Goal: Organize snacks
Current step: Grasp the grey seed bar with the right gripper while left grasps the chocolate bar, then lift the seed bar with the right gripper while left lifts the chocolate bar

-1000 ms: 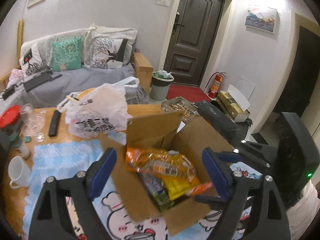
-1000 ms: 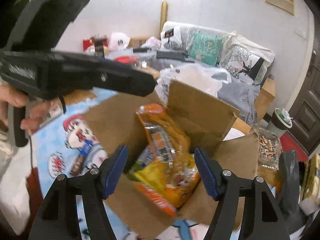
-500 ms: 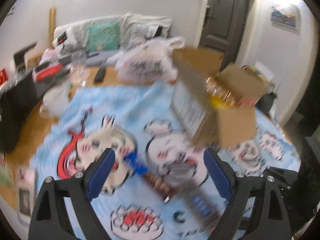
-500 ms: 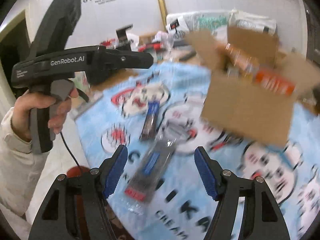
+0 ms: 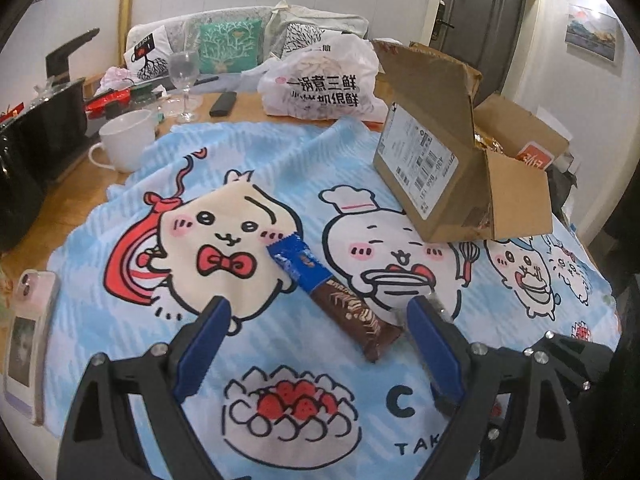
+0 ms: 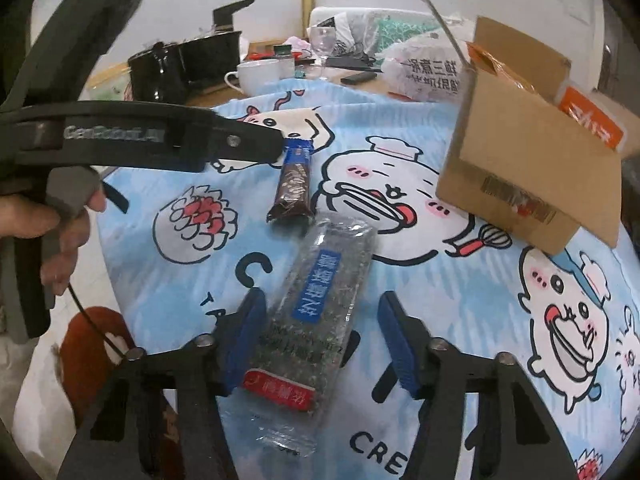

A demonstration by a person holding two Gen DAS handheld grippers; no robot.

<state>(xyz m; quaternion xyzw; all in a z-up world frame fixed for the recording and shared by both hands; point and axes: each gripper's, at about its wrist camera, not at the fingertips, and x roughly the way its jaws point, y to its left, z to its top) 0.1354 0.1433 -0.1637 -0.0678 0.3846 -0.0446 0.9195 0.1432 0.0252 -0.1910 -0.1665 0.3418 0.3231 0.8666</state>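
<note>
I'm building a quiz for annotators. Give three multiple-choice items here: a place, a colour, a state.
1. Where is the wafer bar? A in the box; B on the cloth; C in the mug.
2. The mug's colour? A white; B red; C green.
3. The box is: A taped shut; B open; C flattened.
Key: B, it lies flat on the cloth; A, plainly white; B, its flaps stand up.
</note>
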